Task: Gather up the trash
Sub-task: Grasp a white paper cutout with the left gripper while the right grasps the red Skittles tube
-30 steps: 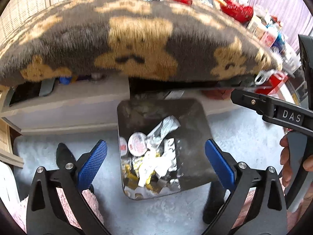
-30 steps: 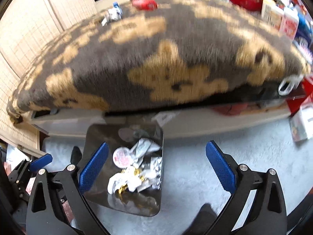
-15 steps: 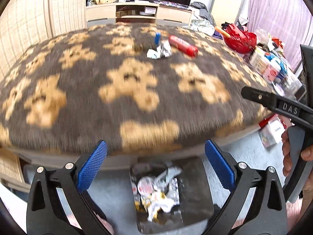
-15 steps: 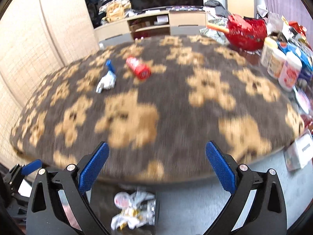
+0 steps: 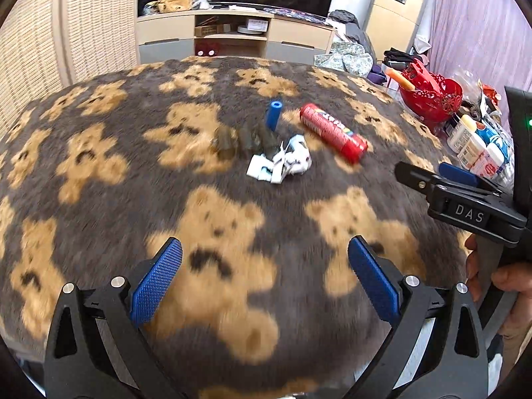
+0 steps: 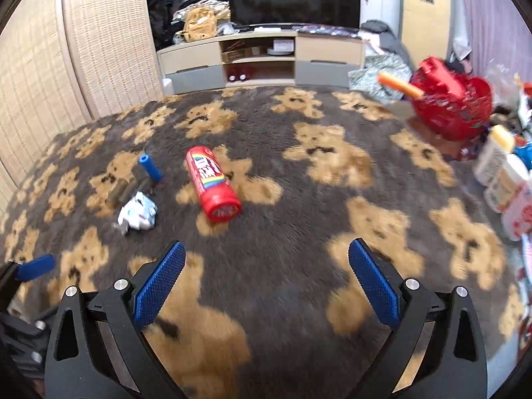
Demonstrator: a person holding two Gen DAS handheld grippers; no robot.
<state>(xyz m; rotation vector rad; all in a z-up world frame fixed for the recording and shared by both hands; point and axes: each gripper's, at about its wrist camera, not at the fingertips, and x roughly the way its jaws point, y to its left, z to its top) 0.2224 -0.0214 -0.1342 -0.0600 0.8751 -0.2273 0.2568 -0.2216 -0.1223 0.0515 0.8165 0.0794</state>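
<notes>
Red tube (image 6: 212,184) and blue cylinder (image 6: 151,167) beside crumpled white wrapper (image 6: 138,214) on bear-print blanket (image 6: 299,199)

A red cylindrical snack tube (image 6: 212,184) lies on the brown bear-patterned fleece blanket (image 6: 299,232). Left of the tube sit a crumpled white paper wrapper (image 6: 138,214) and a small blue cylinder (image 6: 151,168). The right gripper (image 6: 266,279) hovers nearer than the tube, jaws spread, empty.
</notes>
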